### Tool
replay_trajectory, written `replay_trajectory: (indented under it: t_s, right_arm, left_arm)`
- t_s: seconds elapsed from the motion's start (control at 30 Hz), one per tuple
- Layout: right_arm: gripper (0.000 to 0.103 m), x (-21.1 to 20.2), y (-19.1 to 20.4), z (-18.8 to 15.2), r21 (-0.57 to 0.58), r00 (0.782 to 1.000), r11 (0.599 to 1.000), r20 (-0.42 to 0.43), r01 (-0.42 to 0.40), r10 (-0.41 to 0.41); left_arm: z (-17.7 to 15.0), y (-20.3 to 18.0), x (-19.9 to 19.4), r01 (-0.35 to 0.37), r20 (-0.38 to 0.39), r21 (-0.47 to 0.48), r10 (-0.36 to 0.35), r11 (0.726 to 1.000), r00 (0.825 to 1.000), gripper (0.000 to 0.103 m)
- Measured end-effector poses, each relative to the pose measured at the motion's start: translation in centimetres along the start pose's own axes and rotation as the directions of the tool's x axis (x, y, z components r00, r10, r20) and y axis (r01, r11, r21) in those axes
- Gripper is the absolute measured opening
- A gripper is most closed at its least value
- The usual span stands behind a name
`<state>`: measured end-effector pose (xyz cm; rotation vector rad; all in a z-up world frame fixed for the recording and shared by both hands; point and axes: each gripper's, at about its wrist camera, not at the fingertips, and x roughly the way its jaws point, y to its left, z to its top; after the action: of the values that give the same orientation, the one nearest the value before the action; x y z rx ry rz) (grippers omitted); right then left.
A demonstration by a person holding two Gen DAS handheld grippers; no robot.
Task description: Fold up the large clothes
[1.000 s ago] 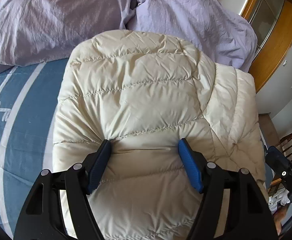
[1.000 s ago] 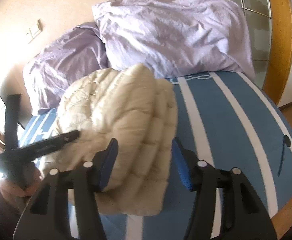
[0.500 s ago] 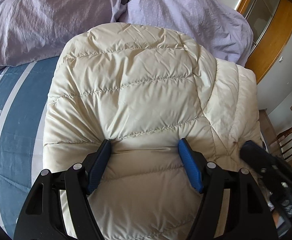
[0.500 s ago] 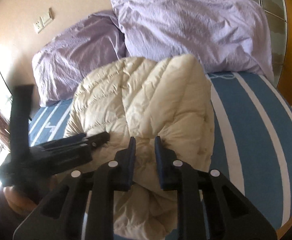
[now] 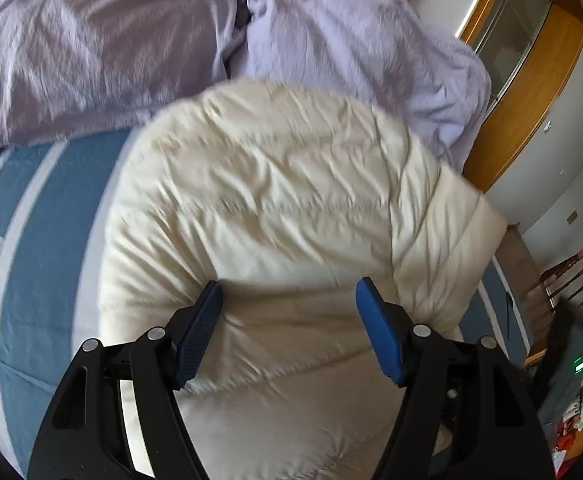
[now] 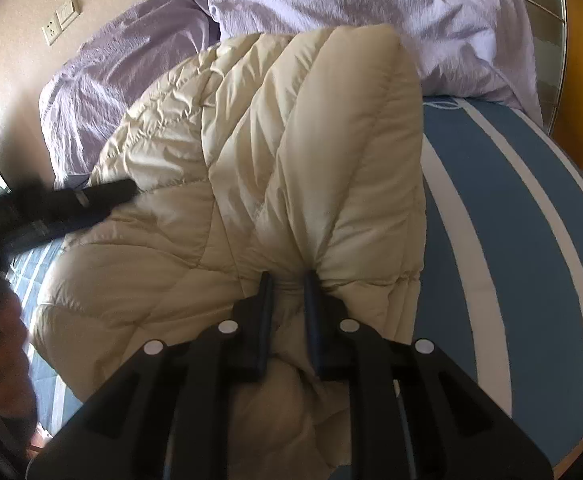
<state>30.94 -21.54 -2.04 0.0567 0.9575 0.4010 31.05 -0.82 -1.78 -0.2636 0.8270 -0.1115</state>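
Left wrist view: a cream quilted down jacket (image 5: 275, 208) lies bundled on a bed with a blue-and-white striped bedspread (image 5: 39, 248), its far edge against two lilac pillows (image 5: 91, 52). The left tool (image 5: 289, 312) stands spread wide, its blue pads (image 5: 199, 332) set into the puffy fabric on either side of a broad fold; whether they truly squeeze it cannot be told. Compared with a second ago this tool sits in the same place on the jacket, and the picture is slightly blurred. Right wrist view: the same jacket (image 6: 251, 168) fills the middle of the bed, with striped bedspread (image 6: 511, 240) bare to its right. The right tool (image 6: 287, 280) was spread above the jacket's edge a second ago; it has since come down and its jaws have just been closing, now pinching a gathered ridge of fabric between them. The left tool (image 6: 103, 196) shows as a dark blur at the left. Judging from this, the jacket's near edge is now secured, so a lift or fold-over toward the pillows can likely begin.
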Motion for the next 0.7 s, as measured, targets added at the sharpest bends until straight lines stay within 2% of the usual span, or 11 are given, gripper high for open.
replay_trajectory:
  t_s: [0.17,0.3,0.37,0.53,0.7]
  right_arm:
    - [0.016,0.4,-0.6,-0.5,0.023,1.000,0.999,0.003,-0.024,0.024]
    - [0.016,0.4,-0.7,-0.8,0.027,1.000,0.999,0.008,-0.027,0.027]
    - [0.016,0.4,-0.8,-0.8,0.030,0.999,0.999,0.010,-0.032,0.032]
    - [0.016,0.4,-1.1,-0.9,0.037,0.999,0.998,0.018,-0.046,0.046]
    - [0.016,0.4,-1.5,-1.0,0.049,0.998,0.997,0.025,-0.064,0.063]
  left_arm:
    - [2.0,-0.1,-1.2,-0.097,0.075,0.051,0.093,0.994,0.993,0.070]
    - [2.8,-0.2,-0.4,-0.222,0.119,0.112,0.209,0.969,0.971,0.070]
    - [2.7,0.1,0.2,-0.263,0.127,0.127,0.247,0.956,0.961,0.070]
    - [2.0,1.1,3.0,-0.293,0.090,0.122,0.284,0.948,0.955,0.070]
    - [1.4,1.0,4.6,-0.320,0.097,0.133,0.309,0.938,0.946,0.074]
